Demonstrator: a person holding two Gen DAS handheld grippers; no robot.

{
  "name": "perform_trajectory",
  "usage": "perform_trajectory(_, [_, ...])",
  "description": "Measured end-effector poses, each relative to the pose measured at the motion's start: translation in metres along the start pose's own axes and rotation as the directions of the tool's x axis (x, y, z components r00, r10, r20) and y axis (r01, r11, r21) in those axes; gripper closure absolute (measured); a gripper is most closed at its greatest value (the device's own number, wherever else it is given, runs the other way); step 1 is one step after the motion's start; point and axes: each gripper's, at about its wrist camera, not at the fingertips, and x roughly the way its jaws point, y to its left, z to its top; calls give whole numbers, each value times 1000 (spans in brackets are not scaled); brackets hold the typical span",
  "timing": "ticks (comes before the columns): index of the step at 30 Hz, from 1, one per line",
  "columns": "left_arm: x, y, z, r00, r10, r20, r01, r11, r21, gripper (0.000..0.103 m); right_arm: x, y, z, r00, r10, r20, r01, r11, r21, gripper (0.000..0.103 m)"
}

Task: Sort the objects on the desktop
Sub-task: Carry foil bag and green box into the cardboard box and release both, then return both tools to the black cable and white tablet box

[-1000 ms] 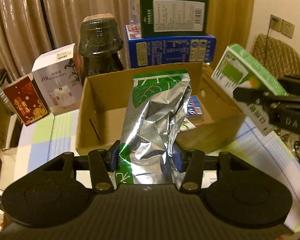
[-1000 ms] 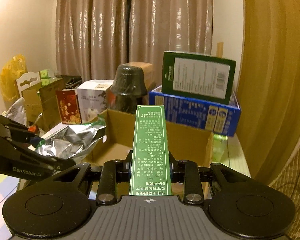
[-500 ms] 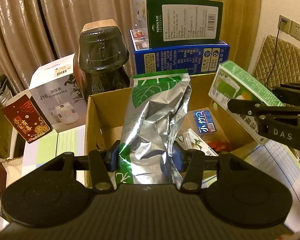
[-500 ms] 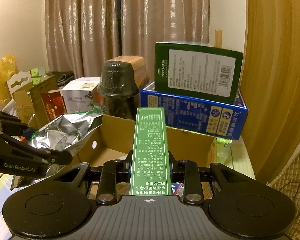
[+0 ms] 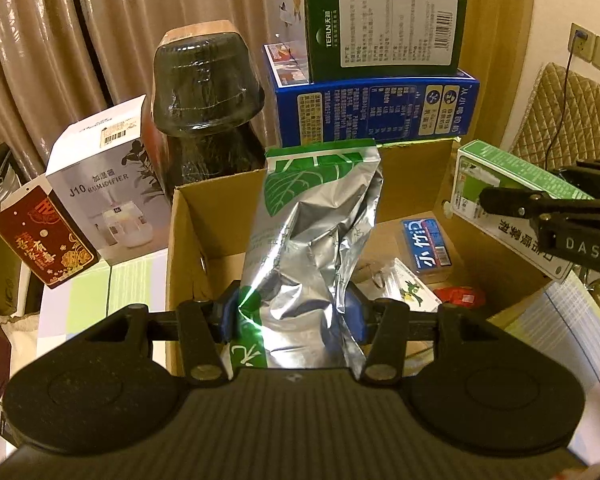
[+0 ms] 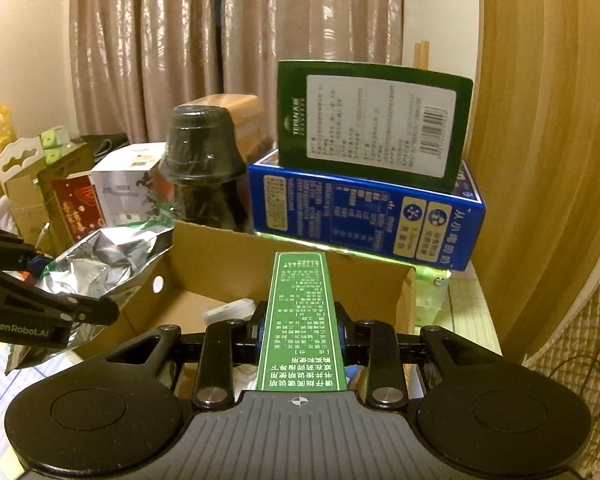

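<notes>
My left gripper (image 5: 292, 316) is shut on a crumpled silver foil pouch (image 5: 316, 236) with a green leaf print, held upright over the front left of an open cardboard box (image 5: 188, 240). My right gripper (image 6: 300, 328) is shut on a slim green medicine box (image 6: 302, 320), held over the same cardboard box (image 6: 228, 256). From the left wrist view the green box (image 5: 500, 192) and right gripper show at the right, above the box's right wall. The foil pouch (image 6: 104, 256) shows at the left of the right wrist view. Inside the box lie a blue pack (image 5: 428, 244) and small packets.
Behind the cardboard box stand a dark wrapped bottle (image 5: 208, 112), a blue carton (image 5: 372, 108) with a dark green carton (image 5: 384, 24) on top, a white humidifier box (image 5: 104, 184) and a red box (image 5: 44, 240). Curtains hang behind. A padded chair (image 5: 568, 120) is at the right.
Both grippers have moved forward with their loads, from short of the cardboard box to over its opening. More of the box's inside now shows. Neither grip has changed.
</notes>
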Motion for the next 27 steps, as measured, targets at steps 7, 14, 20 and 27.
perform_trajectory(7, [20, 3, 9, 1000, 2, 22, -2, 1000, 3, 52, 17, -4, -2, 1000, -9, -4, 9, 1000, 15, 75])
perform_trajectory(14, [14, 7, 9, 997, 1, 79, 2, 999, -36, 50, 32, -7, -4, 998, 47, 37, -48, 998, 51, 70])
perform_trajectory(20, [-10, 9, -11, 994, -15, 109, 22, 998, -66, 43, 21, -15, -6, 998, 33, 50, -39, 992, 124, 46])
perform_trajectory(27, [-39, 2, -39, 992, -7, 129, 18, 996, -84, 32, -17, -15, -9, 997, 24, 79, -35, 990, 135, 32])
